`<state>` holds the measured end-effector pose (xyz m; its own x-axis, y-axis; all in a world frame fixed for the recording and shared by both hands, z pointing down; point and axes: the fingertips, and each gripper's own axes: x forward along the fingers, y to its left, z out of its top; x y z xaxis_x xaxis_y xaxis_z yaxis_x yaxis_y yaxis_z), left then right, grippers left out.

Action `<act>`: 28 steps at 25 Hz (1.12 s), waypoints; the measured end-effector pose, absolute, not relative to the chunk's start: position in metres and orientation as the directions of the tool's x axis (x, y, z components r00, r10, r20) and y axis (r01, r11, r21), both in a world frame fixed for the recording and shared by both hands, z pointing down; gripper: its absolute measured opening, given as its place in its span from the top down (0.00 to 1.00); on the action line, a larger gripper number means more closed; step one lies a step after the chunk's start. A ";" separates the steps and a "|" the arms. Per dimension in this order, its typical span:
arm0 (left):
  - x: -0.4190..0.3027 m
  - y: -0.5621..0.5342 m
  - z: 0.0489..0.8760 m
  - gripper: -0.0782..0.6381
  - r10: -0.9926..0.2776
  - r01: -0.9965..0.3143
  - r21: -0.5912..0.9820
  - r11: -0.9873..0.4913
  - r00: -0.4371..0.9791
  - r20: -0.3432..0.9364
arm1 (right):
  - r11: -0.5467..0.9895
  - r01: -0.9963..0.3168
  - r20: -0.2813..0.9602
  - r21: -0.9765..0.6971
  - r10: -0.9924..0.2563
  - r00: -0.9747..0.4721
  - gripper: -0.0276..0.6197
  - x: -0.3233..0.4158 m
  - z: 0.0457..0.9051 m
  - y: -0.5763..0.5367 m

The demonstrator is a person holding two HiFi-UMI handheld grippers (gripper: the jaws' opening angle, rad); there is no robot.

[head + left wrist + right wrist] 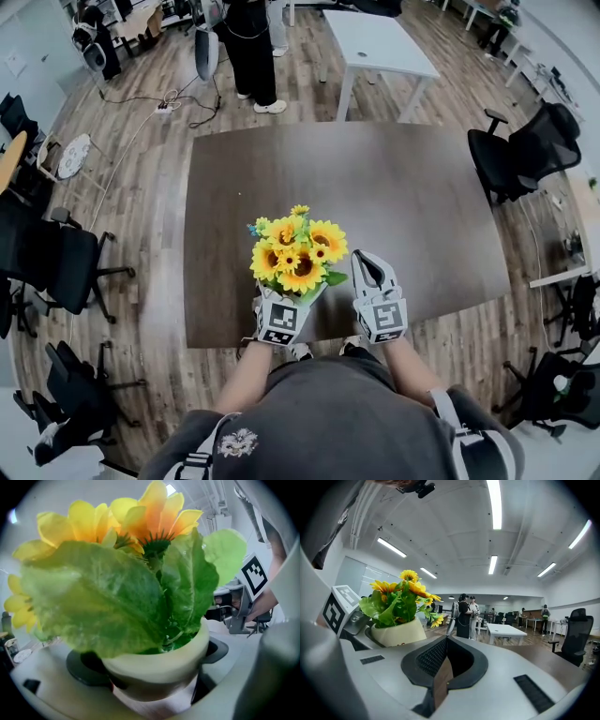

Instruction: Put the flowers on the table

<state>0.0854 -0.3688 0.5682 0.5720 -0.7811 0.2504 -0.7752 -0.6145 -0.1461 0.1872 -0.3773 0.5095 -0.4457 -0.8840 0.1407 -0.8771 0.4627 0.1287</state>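
Observation:
A bunch of yellow artificial sunflowers [298, 253] with green leaves stands upright in a cream pot [161, 660]. My left gripper [286, 305] is shut on that pot, a jaw on each side, and holds it over the near part of the dark brown table [394, 187]. The leaves [117, 602] fill most of the left gripper view. My right gripper [366, 267] is just right of the flowers, apart from them, and its jaws meet with nothing between them [444, 644]. The right gripper view shows the pot [396, 632] and the flowers [401, 595] to its left.
Black office chairs stand at the right [525, 150] and left [66, 267] of the table. A white table [380, 42] and a standing person [251, 52] are beyond the far edge. The table's near edge [328, 339] runs just in front of my body.

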 end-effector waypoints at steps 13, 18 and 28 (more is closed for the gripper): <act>0.099 -0.381 0.613 0.10 -0.821 -0.850 -0.092 -0.518 0.465 0.332 | 0.561 -0.824 0.167 0.079 -0.822 -0.544 0.92 0.192 0.530 -0.400; 0.103 -0.391 0.613 0.10 -0.817 -0.848 -0.089 -0.522 0.466 0.340 | 0.575 -0.816 0.188 0.057 -0.809 -0.557 0.92 0.190 0.550 -0.401; 0.109 -0.395 0.659 0.10 -0.808 -0.877 -0.082 -0.473 0.395 0.437 | 0.582 -0.813 0.258 0.014 -0.787 -0.560 0.92 0.212 0.591 -0.400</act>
